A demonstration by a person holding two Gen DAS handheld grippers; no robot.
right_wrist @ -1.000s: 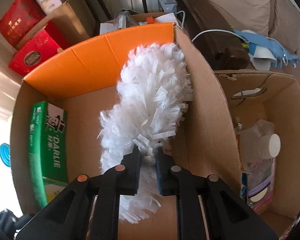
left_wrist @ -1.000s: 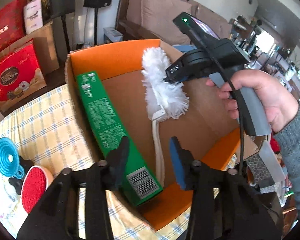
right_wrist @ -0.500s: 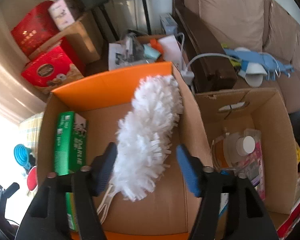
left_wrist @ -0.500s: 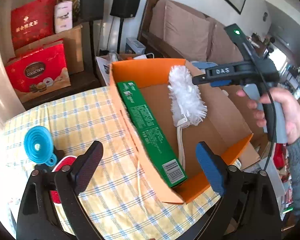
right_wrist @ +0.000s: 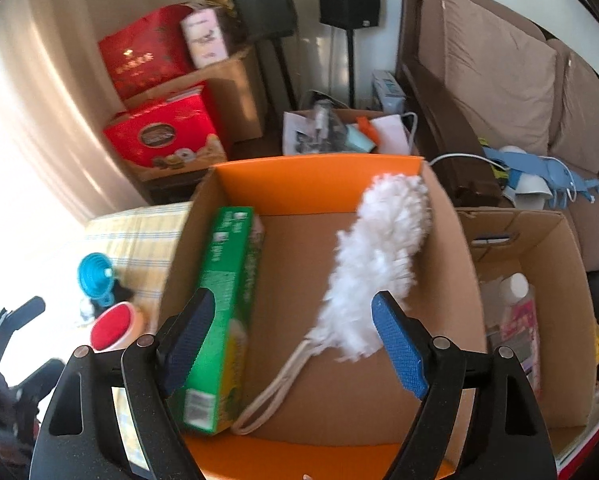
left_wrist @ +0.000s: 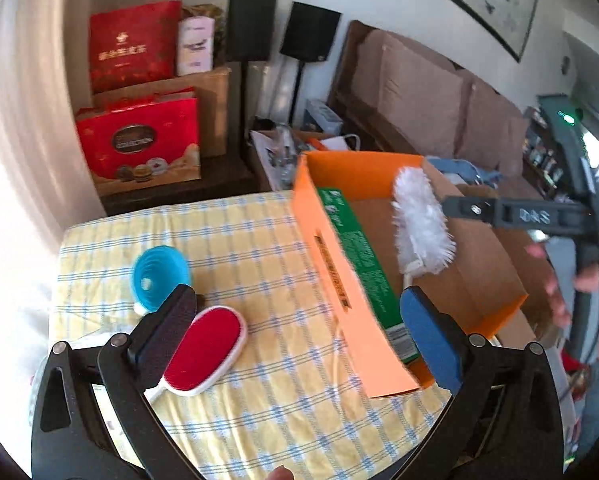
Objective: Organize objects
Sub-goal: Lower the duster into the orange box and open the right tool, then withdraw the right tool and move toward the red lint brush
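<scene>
Checked tablecloth (left_wrist: 259, 240) carried the orange box (right_wrist: 319, 184); inside lay the green "DARLIE" carton (right_wrist: 223, 300) and white duster (right_wrist: 379, 264). Left gripper (left_wrist: 299, 332) and right gripper (right_wrist: 295, 340) had just been opening, jaws wide, nothing between them.

Released and backed away. Right gripper (right_wrist: 293, 342), a second ago clamped on the white duster (right_wrist: 375, 264), now spread wide with nothing between the jaws, jaws just opened, lifted well clear of the duster lying loose in the orange box (right_wrist: 319, 184). Left gripper (left_wrist: 299, 340), earlier half-closed low over the green box (left_wrist: 359, 256), likewise just opened wide and empty, pulled back over the table (left_wrist: 259, 248), so blue funnel (left_wrist: 159, 278) and red brush (left_wrist: 209, 346) now sit in fuller view near its left finger.
</scene>
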